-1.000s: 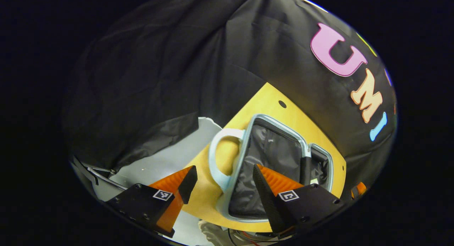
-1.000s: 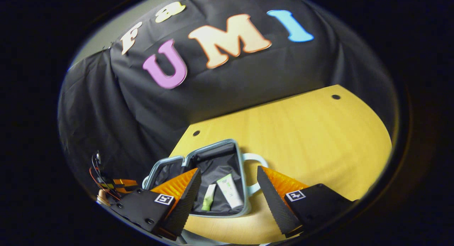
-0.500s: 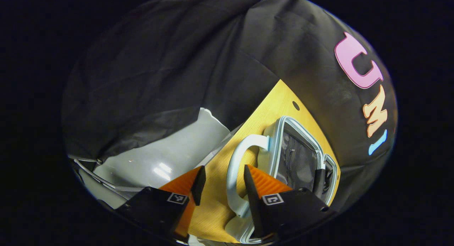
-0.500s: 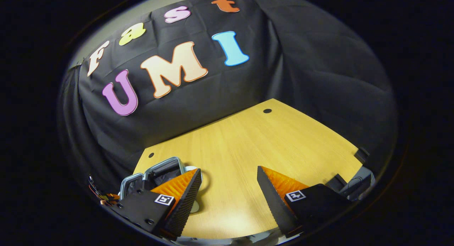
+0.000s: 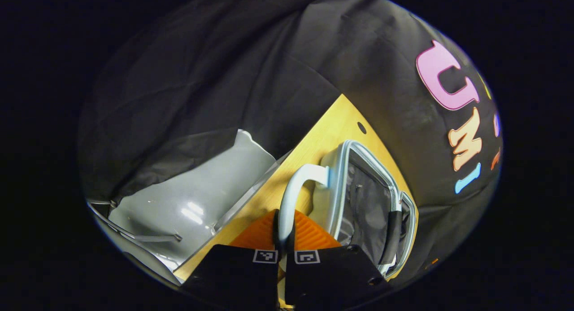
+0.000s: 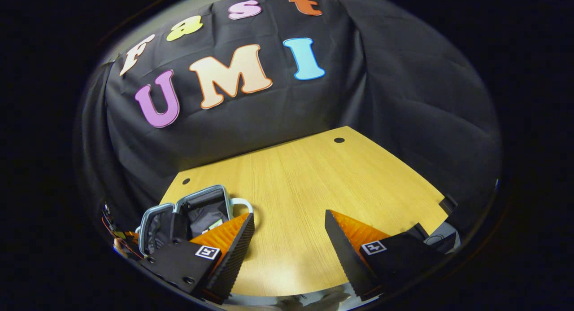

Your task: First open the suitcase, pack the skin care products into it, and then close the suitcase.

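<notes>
Suitcase (image 5: 358,203): lies open on the bench (image 6: 314,190), near its back-left corner, dark lining up. Its long axis runs across both halves, handle end towards the bench's middle.

Handle (image 5: 293,199): pale loop on the suitcase's end. Your left claw (image 5: 284,232) is clamped on it, both fingers pressing, likely to swing that half over and close the case.

Right claw (image 6: 289,243): spread wide, holding nothing, above bare bench right of the suitcase, seemingly kept clear of the lid's swing.
</notes>
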Demonstrator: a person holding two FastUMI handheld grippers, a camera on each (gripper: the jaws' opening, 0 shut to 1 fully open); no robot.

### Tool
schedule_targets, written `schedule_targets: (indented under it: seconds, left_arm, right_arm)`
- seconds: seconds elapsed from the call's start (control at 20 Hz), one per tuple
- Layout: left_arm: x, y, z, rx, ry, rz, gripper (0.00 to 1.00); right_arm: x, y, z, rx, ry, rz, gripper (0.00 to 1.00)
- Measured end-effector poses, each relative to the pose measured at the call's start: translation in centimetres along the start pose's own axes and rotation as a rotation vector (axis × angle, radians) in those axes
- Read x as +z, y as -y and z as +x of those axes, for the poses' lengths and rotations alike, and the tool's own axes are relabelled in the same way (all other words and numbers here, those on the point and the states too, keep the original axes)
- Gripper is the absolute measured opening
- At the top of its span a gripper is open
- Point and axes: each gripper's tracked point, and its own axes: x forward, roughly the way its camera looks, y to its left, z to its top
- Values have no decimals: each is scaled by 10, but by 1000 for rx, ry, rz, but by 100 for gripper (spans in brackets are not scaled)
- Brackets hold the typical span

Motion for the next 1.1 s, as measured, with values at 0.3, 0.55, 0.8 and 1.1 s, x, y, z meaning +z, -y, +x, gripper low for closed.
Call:
schedule_targets:
  seconds: [0.3, 0.55, 0.8, 1.1]
  left_arm:
    - [37, 54, -49, -15, 100, 104, 0]
    - [55, 148, -109, -131, 203, 185, 0]
    - [39, 229, -138, -163, 265, 313, 0]
    - [-3, 335, -145, -211, 323, 398, 0]
  right_arm:
    - [-9, -3, 1, 29, -15, 37, 98]
    - [-5, 6, 1, 55, 2, 79, 98]
    - [-4, 35, 7, 91, 16, 87, 98]
    - [5, 81, 23, 175, -6, 47, 98]
